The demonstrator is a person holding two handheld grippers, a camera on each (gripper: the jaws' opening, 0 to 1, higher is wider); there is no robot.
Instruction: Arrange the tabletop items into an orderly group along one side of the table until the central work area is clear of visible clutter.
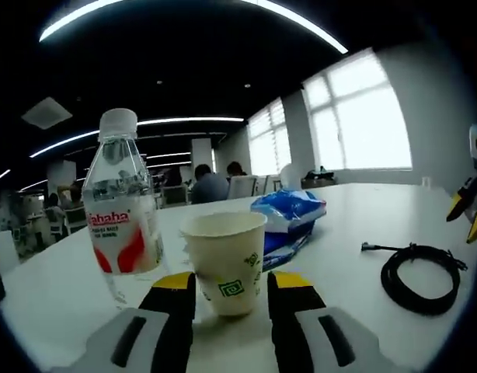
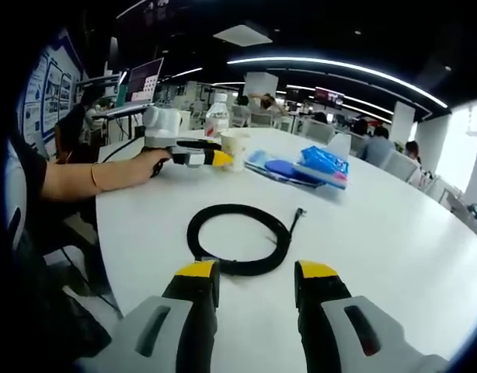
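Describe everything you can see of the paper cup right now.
The paper cup is cream-white with a green printed logo, upright and open-topped on the white table; its inside is hidden. It stands between the open left tongs, apparently ungripped. A water bottle stands beside it, a blue packet lies behind.

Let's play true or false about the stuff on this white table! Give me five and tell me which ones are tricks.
1. The paper cup stands between the left gripper's jaws. True.
2. The water bottle has no cap. False: it wears a white cap.
3. The black cable is coiled in a loop in front of the right gripper. True.
4. The blue packet sits inside the cup. False: it lies flat on the table beside the cup.
5. The bottle is tipped over. False: it stands upright next to the cup.
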